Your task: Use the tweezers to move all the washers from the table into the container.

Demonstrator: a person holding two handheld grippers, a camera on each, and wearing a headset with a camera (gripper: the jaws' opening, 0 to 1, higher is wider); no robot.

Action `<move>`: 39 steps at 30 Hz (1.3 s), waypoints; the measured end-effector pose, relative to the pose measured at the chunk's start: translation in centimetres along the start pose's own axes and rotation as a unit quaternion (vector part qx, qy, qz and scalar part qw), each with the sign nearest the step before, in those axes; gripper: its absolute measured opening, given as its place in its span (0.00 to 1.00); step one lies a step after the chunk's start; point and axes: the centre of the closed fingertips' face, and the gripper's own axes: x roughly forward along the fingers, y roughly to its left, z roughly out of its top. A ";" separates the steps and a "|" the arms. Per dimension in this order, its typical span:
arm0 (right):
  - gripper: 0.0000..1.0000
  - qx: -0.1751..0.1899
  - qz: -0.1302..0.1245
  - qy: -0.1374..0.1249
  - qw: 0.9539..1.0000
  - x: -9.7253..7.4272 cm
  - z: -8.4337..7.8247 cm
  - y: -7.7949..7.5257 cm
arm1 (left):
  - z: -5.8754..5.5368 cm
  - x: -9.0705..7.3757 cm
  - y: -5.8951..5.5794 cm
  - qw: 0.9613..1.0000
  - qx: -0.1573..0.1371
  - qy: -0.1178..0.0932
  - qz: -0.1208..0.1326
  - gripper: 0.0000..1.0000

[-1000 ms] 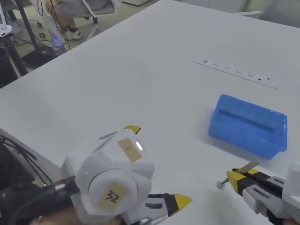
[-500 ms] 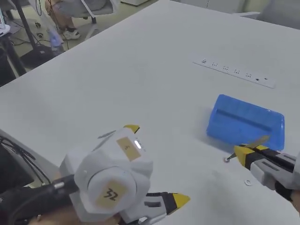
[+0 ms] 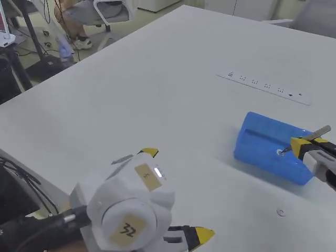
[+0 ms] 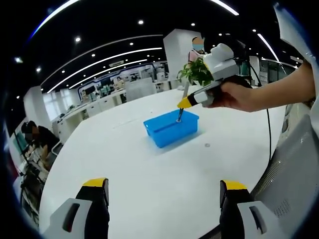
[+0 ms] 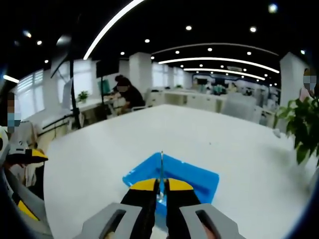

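Observation:
The blue container (image 3: 273, 147) stands at the right of the white table (image 3: 157, 94). My right gripper (image 3: 303, 144) is shut on slim metal tweezers (image 3: 299, 142). Their tip hangs over the container with a small washer (image 3: 280, 153) pinched in it. In the right gripper view the tweezers (image 5: 161, 169) point down into the container (image 5: 192, 180) between the closed jaws of the right gripper (image 5: 160, 185). One loose washer (image 3: 281, 212) lies on the table in front of the container. My left gripper (image 3: 177, 194) stays low at the near left, open and empty, as the left gripper view (image 4: 164, 184) confirms.
A white power strip (image 3: 265, 84) lies on the table beyond the container. The table's left edge (image 3: 31, 163) is close to my left gripper, with cables below it. Chairs and a person sit past the far left corner.
My right gripper has risen from the tabletop near the front edge and moved back over the blue container, carrying a washer in the tweezers. The left gripper has held still.

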 end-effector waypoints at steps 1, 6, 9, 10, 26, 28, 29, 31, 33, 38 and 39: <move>0.03 0.000 -0.002 0.004 1.000 0.3 -0.3 -0.2 | 0.0 0.0 0.0 1.000 0.000 0.001 0.000 0.94; 0.03 0.000 -0.013 0.027 1.000 1.3 -1.8 -1.0 | -0.1 0.0 0.0 1.000 0.000 0.002 -0.001 0.94; 0.03 -0.003 -0.017 0.038 0.999 1.8 -2.5 -1.3 | -0.1 0.0 0.0 1.000 0.000 0.002 -0.001 0.94; 0.03 -0.002 -0.019 0.041 0.999 2.1 -2.9 -1.5 | -0.1 0.0 0.0 1.000 0.000 0.003 -0.001 0.94; 0.03 0.008 -0.020 0.061 0.998 3.0 -4.2 -1.6 | -0.3 -0.1 -0.1 1.000 0.001 0.007 -0.001 0.94; 0.03 0.009 -0.019 0.062 0.998 2.9 -4.2 -1.4 | -0.3 -0.1 -0.1 1.000 0.001 0.008 -0.001 0.94; 0.03 0.009 -0.021 0.061 0.998 2.8 -4.1 -1.5 | -0.3 -0.1 -0.1 1.000 0.002 0.008 -0.001 0.94; 0.03 0.012 -0.019 0.051 0.998 2.3 -3.4 -1.4 | -0.3 -0.1 -0.1 1.000 0.003 0.008 -0.001 0.94; 0.03 0.012 -0.020 0.037 0.999 1.4 -2.5 -1.7 | -0.3 -0.1 -0.1 1.000 0.003 0.009 -0.001 0.94; 0.03 0.011 -0.007 0.012 1.000 -1.4 -0.9 -0.8 | -0.2 -0.1 0.0 1.000 0.002 0.006 0.002 0.94; 0.03 0.011 -0.005 0.009 1.000 -2.3 -0.8 -0.4 | -0.2 -0.1 0.0 1.000 0.002 0.006 0.002 0.94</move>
